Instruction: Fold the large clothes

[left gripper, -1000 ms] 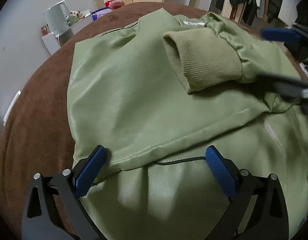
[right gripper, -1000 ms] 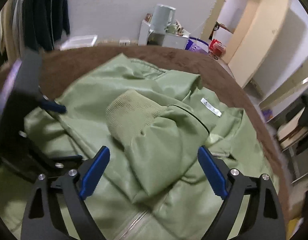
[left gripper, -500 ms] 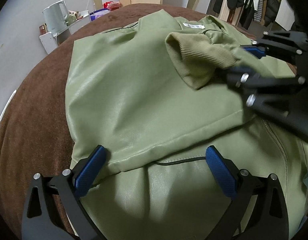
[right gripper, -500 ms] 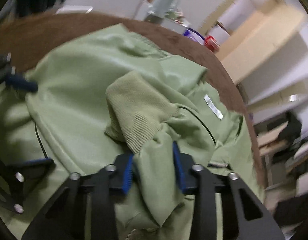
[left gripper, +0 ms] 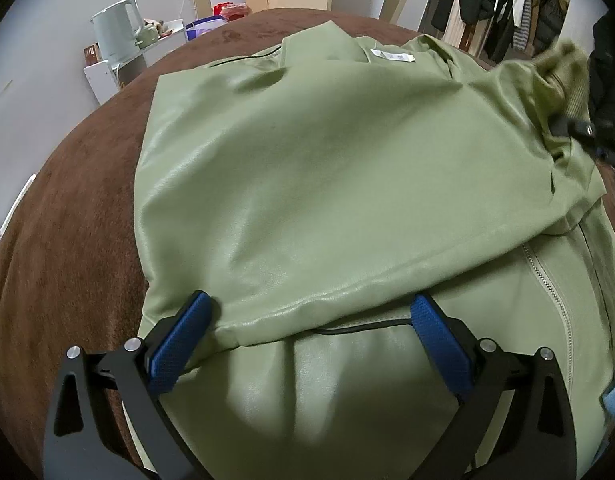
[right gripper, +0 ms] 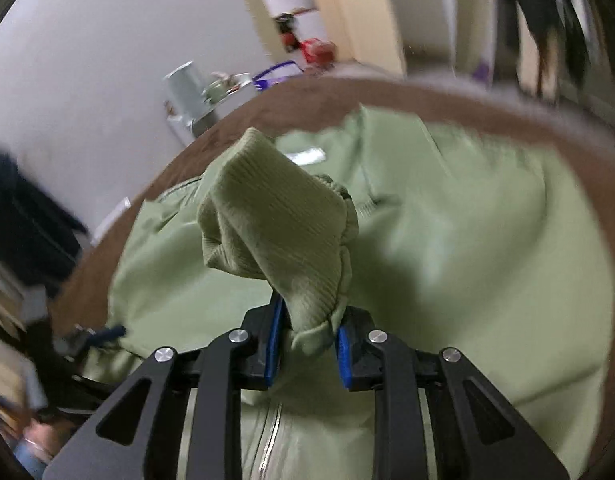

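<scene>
So I've got one green jacket [left gripper: 327, 184] spread on the brown bed cover [left gripper: 67, 240], with one ribbed cuff [right gripper: 267, 224] lifted off it. My right gripper [right gripper: 307, 340] is clamped on the sleeve just below that cuff. My left gripper [left gripper: 311, 332] sits over the jacket's near fold with jaws wide apart, nothing pinched, and there's one white kettle [left gripper: 117, 28] beyond the jacket.

Olive-green jacket [left gripper: 307, 168], brown cover [left gripper: 67, 232], blue pads [left gripper: 179, 344]
</scene>
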Demonstrator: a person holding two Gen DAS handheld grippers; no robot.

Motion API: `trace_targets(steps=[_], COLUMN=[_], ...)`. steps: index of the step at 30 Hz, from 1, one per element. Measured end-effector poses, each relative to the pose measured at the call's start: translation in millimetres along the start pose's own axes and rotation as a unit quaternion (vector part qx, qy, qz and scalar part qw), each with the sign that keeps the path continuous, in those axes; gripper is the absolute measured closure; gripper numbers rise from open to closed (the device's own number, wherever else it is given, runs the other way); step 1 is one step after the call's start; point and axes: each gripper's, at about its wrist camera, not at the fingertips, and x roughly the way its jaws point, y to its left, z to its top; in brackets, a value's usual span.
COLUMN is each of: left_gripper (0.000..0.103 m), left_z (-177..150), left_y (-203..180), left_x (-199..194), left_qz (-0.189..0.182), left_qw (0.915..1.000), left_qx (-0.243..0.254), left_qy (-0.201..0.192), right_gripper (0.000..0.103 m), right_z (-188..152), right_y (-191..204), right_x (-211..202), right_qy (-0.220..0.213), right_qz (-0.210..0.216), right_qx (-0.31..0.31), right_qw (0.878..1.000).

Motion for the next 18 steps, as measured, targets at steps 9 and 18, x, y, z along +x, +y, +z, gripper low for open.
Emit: trace_targets(steps=[9, 18], left_gripper=[0.006, 0.006], left_z=[1, 3], left_y=[-5, -9], left_x=[4, 0], left_qz=[0.016, 0.029], left_qw=[0.9999, 0.9996], left_qx=[0.003, -0.005], left_qy=[0.004, 0.003], right_gripper=[0.046, 0.031], right_z=[-34, -27], right_y=[-86, -65], right_x=[-25, -43], right_qy=[-0.002, 0.006], right_qz=[-0.051, -0.159], right_qx=[0.114, -0.003], right_qw=[0.992, 0.987])
